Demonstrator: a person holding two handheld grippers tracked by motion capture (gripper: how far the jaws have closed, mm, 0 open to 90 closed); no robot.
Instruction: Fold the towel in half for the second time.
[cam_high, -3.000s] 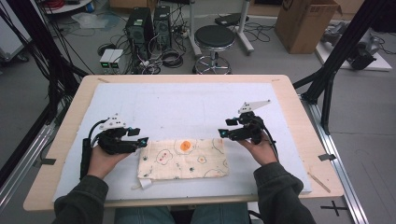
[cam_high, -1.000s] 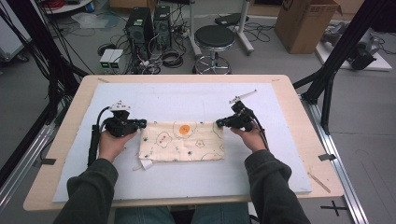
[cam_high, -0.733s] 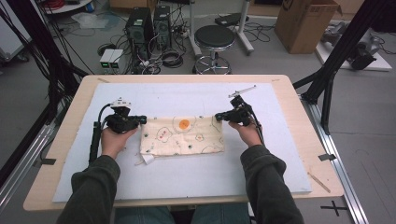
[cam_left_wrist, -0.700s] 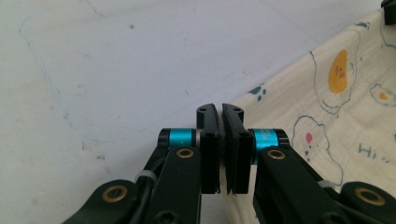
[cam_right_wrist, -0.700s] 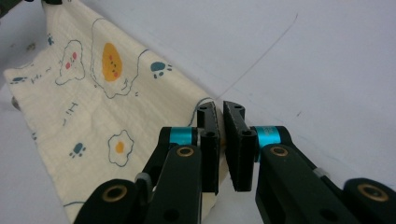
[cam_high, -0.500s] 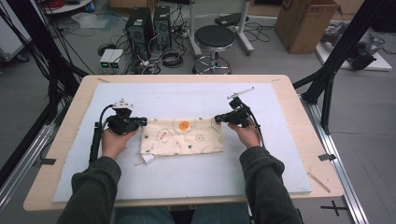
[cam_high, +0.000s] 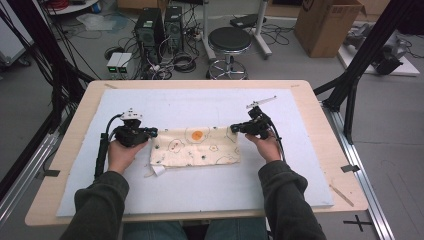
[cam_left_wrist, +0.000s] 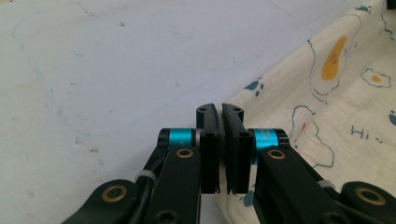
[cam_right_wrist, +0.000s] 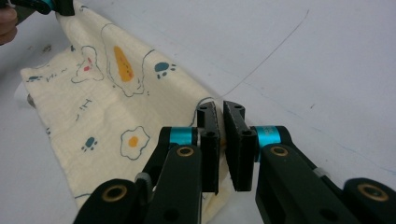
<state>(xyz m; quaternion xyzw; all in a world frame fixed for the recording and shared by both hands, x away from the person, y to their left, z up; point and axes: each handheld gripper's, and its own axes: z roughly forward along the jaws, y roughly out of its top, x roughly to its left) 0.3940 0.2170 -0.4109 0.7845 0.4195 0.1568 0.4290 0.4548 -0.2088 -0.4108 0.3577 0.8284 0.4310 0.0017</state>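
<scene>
Where jaws pinch cloth (cam_high: 195, 146) — gripped corners hidden

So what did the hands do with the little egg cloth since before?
Both hand-held grippers, left and right, moved away from the person to the cloth's far corners and shut on them. The cloth slid a little farther up the white mat. It still lies folded and flat.
</scene>
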